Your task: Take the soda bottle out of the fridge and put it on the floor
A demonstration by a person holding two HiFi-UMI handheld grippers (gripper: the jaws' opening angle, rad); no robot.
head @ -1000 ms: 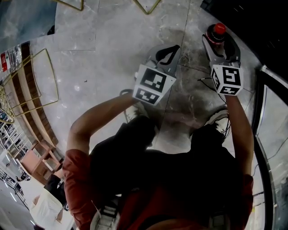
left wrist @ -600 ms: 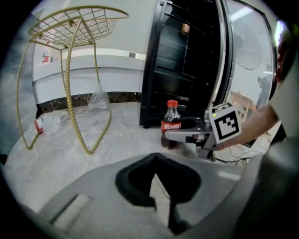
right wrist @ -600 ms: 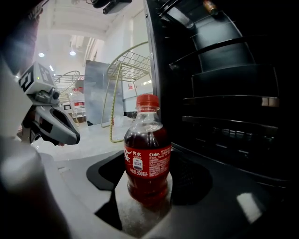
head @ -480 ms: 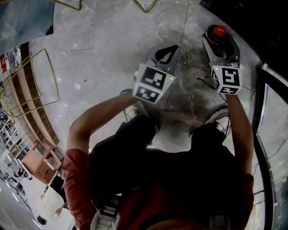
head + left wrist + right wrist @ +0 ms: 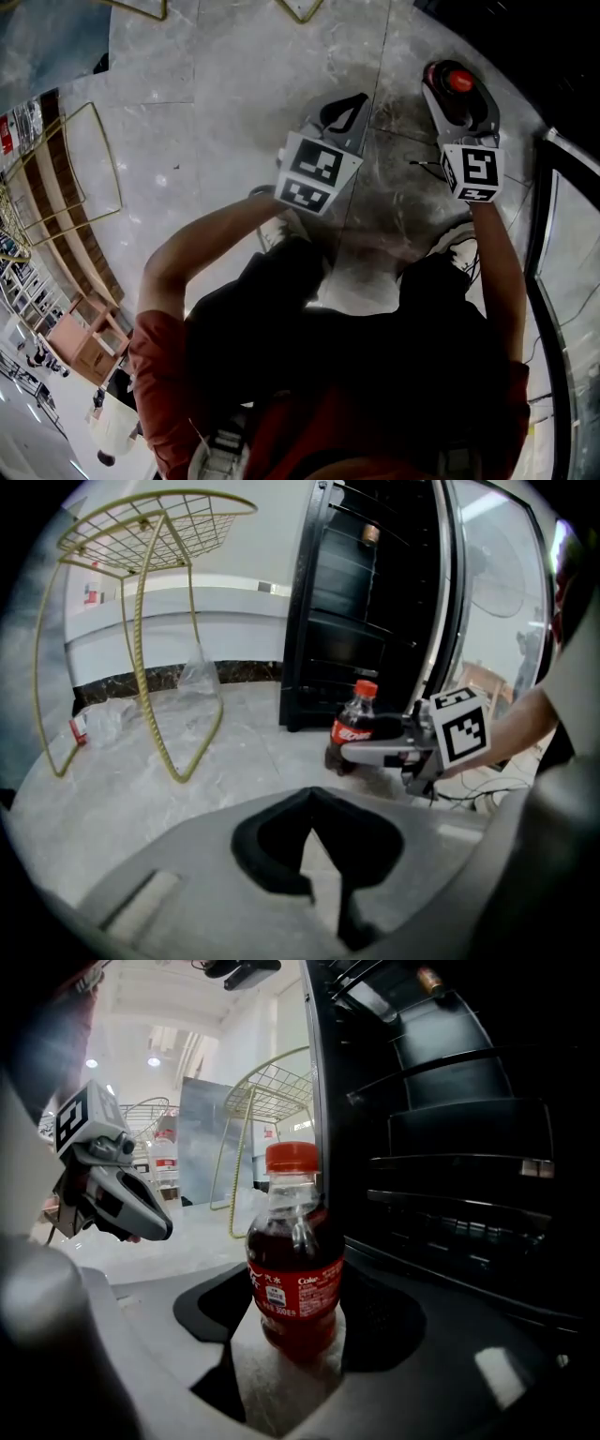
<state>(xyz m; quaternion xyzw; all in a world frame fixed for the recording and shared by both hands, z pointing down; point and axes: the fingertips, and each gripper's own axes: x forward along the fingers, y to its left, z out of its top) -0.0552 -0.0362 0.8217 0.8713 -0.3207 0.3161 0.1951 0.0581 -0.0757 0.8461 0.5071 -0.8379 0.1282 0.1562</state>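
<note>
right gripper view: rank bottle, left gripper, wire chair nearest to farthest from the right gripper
1. bottle: centre, right between the jaws, nearest.
2. left gripper: off to the left, over the floor.
3. wire chair: behind the bottle, well back, farthest.

Head view looks down; all share soda bottle (image 5: pixel 458 81)
</note>
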